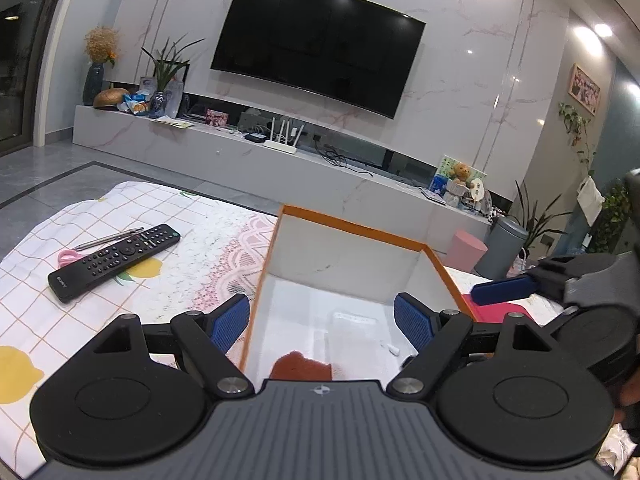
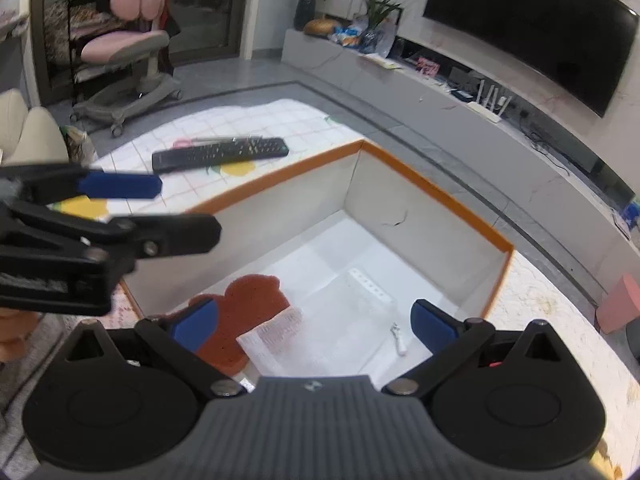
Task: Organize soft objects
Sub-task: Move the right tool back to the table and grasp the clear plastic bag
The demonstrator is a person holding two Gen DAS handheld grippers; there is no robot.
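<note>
On the cloth (image 1: 208,248), toward its left edge, lay a remote (image 1: 116,260) with a pen (image 1: 108,239) and pink scissors (image 1: 68,257) behind it, none of them soft, so probably left alone. The left gripper (image 1: 322,322) hung over the box (image 1: 360,226), jaws apart and empty. The red sponge (image 2: 244,316) and a white mesh bag (image 2: 320,320) already lay on the box floor, seemingly dropped there. The right gripper (image 2: 316,326) hovered there too, jaws apart. A small white piece (image 2: 398,338) was hard to identify; both grippers' bodies hid the box's near wall.
</note>
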